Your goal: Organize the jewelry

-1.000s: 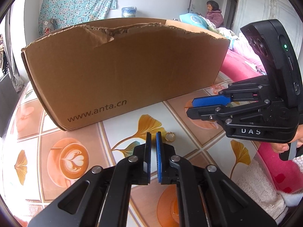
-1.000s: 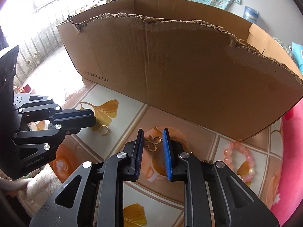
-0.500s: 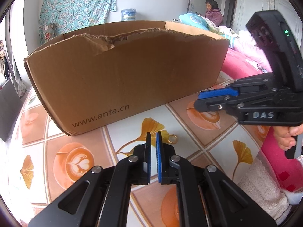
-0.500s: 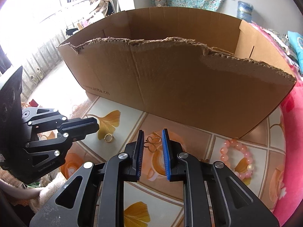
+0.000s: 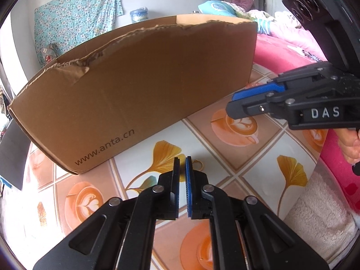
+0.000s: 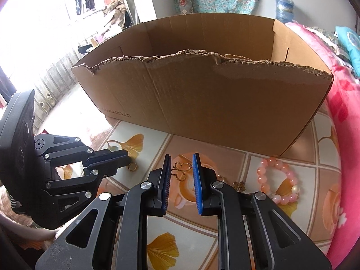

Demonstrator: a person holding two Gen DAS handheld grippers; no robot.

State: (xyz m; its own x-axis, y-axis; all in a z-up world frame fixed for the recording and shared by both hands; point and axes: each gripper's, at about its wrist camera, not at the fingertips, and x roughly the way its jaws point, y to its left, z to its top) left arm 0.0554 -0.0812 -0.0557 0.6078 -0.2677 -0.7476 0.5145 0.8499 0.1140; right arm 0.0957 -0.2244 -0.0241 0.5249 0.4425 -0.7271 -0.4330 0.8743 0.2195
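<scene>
Hovering over the patterned tabletop (image 6: 202, 236), left gripper (image 5: 182, 164) closed and empty beside a gold ring (image 5: 199, 164), right gripper (image 6: 181, 164) narrowly parted around a gold butterfly pendant (image 6: 181, 168), cardboard box (image 6: 213, 103) behind.

Both tools are matte black plastic with silver pivot screws. The left claw (image 5: 182, 171) and right claw (image 6: 181, 168) carry ribbed blue pads. White letters "DAS" mark the right one's side, and a green light glows on its housing.
</scene>
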